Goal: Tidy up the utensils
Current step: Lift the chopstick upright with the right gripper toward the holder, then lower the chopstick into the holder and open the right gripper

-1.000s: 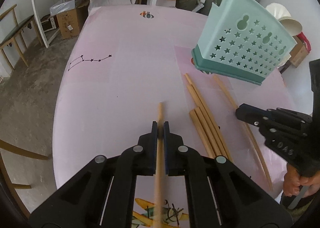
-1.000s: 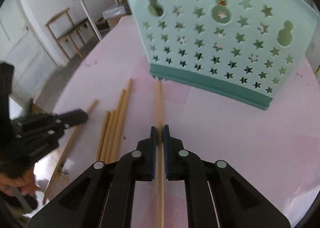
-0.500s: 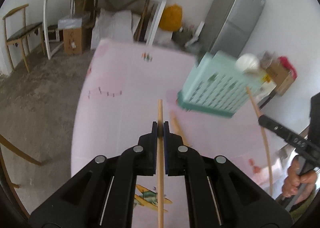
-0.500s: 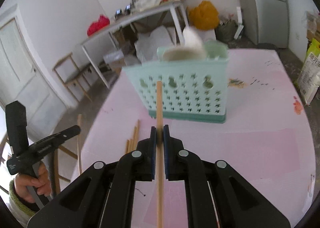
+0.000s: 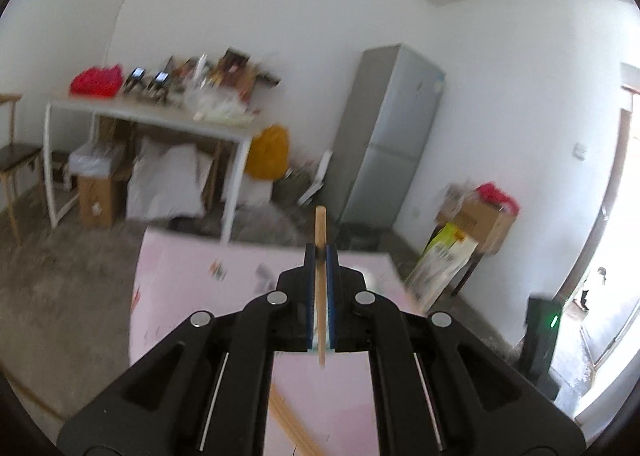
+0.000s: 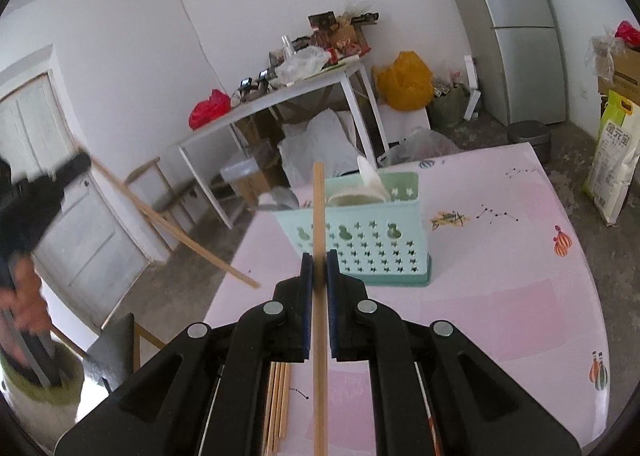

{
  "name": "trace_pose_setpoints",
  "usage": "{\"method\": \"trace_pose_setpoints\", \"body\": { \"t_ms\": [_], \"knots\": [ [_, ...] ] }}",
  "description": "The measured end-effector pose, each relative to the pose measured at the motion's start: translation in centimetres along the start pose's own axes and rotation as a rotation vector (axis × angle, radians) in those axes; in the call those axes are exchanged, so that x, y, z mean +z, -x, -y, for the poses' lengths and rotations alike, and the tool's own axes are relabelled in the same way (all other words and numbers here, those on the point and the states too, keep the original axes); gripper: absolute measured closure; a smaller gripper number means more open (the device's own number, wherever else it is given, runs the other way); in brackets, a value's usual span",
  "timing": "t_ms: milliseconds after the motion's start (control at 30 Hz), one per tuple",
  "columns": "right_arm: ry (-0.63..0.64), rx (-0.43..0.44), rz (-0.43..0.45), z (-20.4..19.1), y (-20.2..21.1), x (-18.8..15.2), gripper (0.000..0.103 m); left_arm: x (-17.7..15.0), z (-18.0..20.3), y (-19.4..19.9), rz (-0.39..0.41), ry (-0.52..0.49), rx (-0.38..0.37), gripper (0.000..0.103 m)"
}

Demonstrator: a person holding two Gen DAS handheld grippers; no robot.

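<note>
Pink table (image 6: 500, 296), cluttered room. Each gripper, left (image 5: 320, 256) and right (image 6: 319, 268), is clamped on a chopstick (image 6: 319, 216), both lifted. Mid-transfer, likely; next: tip ends down, lower into caddy (image 6: 360, 240). Spare sticks (image 6: 278, 396) on table.

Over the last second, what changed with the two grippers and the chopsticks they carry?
Both grippers rose from the pink table and tipped upward. The left gripper now lifts its chopstick high toward the room; the right gripper carries its chopstick back from the mint utensil basket. Unchanged: each stays shut on its chopstick, the basket stands upright, and the loose chopsticks lie on the table.
</note>
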State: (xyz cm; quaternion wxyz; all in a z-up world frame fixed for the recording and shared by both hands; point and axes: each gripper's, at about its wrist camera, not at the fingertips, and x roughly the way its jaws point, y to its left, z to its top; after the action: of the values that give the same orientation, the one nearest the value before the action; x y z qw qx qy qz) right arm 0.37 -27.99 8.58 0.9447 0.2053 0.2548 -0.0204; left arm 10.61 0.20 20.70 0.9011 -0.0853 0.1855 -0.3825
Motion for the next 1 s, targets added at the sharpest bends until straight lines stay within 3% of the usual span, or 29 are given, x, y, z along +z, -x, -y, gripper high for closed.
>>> {"method": "trace_pose_setpoints", "body": {
  "t_ms": [267, 433, 633, 867, 1000],
  "knots": [
    [-0.002, 0.018, 0.014, 0.4, -0.6, 1.5, 0.096, 7.2, 3.0, -3.6, 0.107, -0.046, -0.073, 0.100],
    [-0.001, 0.041, 0.019, 1.1, -0.9, 2.3, 0.096, 8.8, 3.7, -7.2, 0.147, -0.047, -0.079, 0.100],
    [-0.001, 0.059, 0.010, 2.0, -1.6, 2.7, 0.096, 8.1, 2.8, -12.5, 0.133, 0.006, -0.083, 0.100],
    [-0.025, 0.054, -0.009, 3.2, -2.7, 2.7, 0.096, 4.9, 0.4, -18.1, 0.041, 0.106, -0.100, 0.102],
    [-0.044, 0.055, -0.018, 4.0, -3.2, 2.6, 0.096, 3.3, -0.2, -19.9, 0.008, 0.106, -0.083, 0.103]
  ]
}}
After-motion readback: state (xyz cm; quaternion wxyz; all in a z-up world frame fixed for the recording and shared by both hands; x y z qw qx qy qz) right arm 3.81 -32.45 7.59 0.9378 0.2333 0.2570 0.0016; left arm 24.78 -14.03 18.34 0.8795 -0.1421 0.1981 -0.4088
